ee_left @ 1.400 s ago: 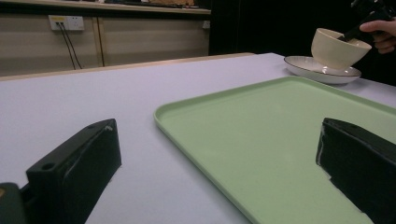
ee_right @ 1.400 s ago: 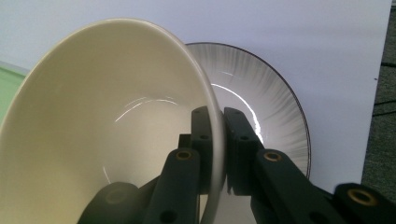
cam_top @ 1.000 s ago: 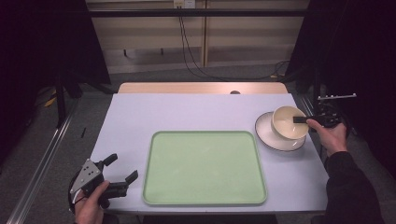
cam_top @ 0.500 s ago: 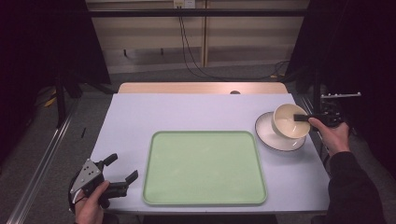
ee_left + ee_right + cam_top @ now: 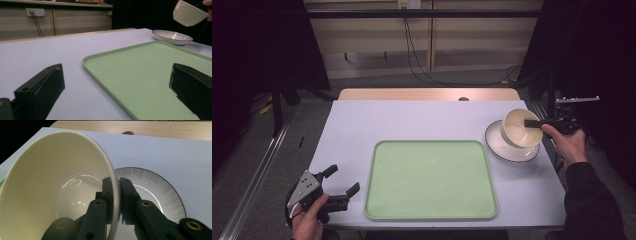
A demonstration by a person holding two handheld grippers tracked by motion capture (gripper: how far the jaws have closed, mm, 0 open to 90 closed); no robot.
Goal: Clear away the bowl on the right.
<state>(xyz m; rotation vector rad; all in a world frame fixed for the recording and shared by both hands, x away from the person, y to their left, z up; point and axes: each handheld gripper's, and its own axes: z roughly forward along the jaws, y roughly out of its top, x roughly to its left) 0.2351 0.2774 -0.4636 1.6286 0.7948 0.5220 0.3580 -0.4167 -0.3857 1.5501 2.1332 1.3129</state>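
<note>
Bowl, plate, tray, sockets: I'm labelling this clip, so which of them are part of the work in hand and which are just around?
In the work:
- cream bowl, rim clamped by the right gripper, lifted clear of the plate
- plate beneath it

Just around:
- green tray, bare
- left gripper, open, at the table edge
- wall sockets and cables

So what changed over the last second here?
The right gripper, shut on the cream ceramic bowl's rim, has lifted it clear of the white dark-rimmed plate and tilted it. The left gripper stays open near the pale green tray, which has not moved.
</note>
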